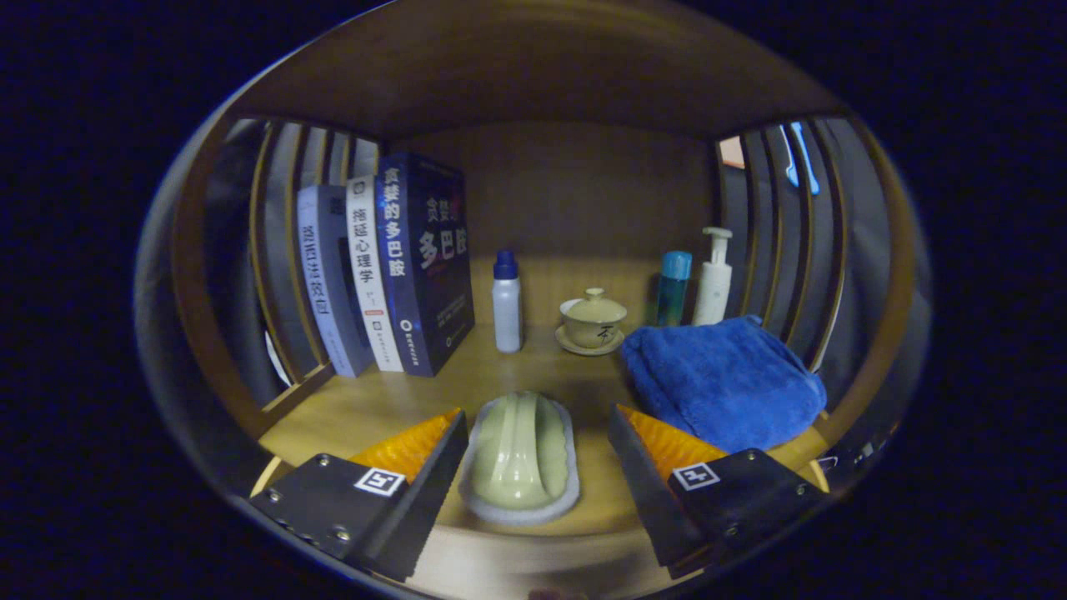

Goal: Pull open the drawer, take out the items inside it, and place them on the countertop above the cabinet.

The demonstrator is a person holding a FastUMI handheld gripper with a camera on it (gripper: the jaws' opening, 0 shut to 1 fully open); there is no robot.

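Shelf centre free; books left, towel right (bottles behind).

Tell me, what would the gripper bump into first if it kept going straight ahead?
Probably the pale green brush, lying between the open gripper fingers already. Beyond it stands the lidded teacup, though depth is hard to judge.

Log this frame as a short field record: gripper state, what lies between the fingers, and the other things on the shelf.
gripper: open, fingers either side of the brush, not pressing it
between fingers: pale green scrub brush on the wooden countertop
right: folded blue towel
left: three upright books
beyond: white bottle, lidded teacup, blue bottle, pump bottle
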